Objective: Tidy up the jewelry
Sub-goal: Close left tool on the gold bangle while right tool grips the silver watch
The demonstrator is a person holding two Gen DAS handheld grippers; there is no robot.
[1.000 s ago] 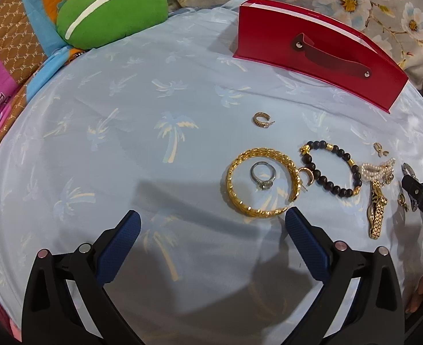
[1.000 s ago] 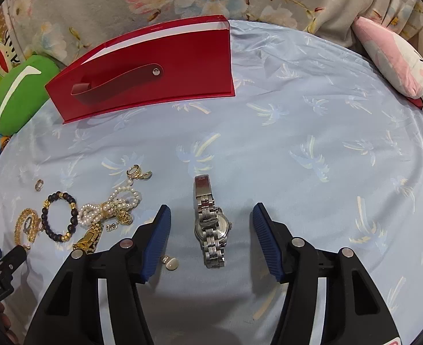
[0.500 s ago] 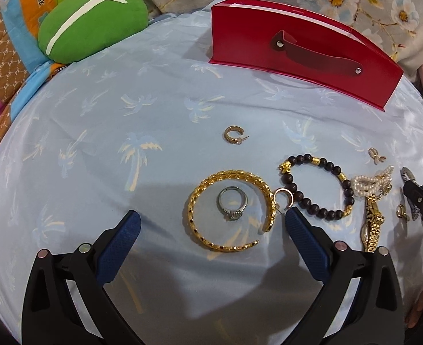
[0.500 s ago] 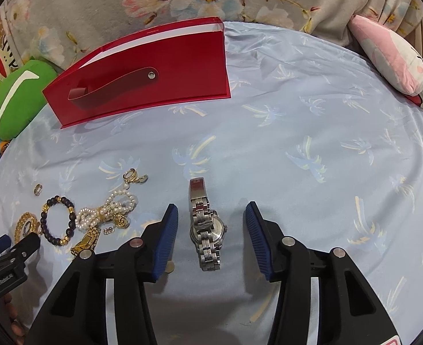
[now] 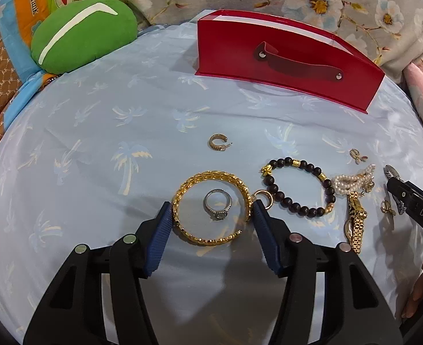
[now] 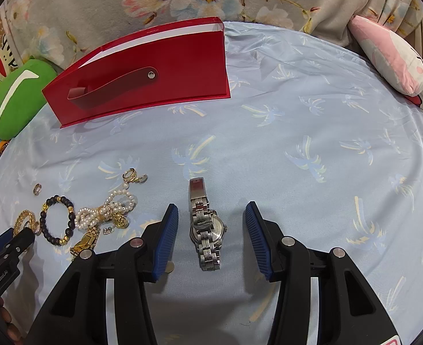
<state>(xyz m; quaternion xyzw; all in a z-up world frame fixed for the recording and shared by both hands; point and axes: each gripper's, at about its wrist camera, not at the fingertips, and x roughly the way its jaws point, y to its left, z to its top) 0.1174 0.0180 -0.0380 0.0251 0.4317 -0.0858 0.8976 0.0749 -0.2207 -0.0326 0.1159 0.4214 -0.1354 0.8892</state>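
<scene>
Left gripper (image 5: pixel 212 211) closing around bangle (image 5: pixel 211 207), ring (image 5: pixel 217 207) at centre; pinch rim evenly. Right gripper (image 6: pixel 211 215) half-open, straddling watch (image 6: pixel 207 227), untouched; box (image 6: pixel 142 69) at 11 o'clock.

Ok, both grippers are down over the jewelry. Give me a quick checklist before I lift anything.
1. Left gripper straddling the gold bangle: ok, jaws closing, pads at its two sides.
2. Only the bangle in that grip: not ok, silver ring lies inside it, small gold ring touches its right edge.
3. Right gripper centred on the silver watch: ok.
4. Right pads on the watch: not ok, gaps on both sides.
5. Red box open on top: ok.
6. Grippers clear of each other: ok.
</scene>
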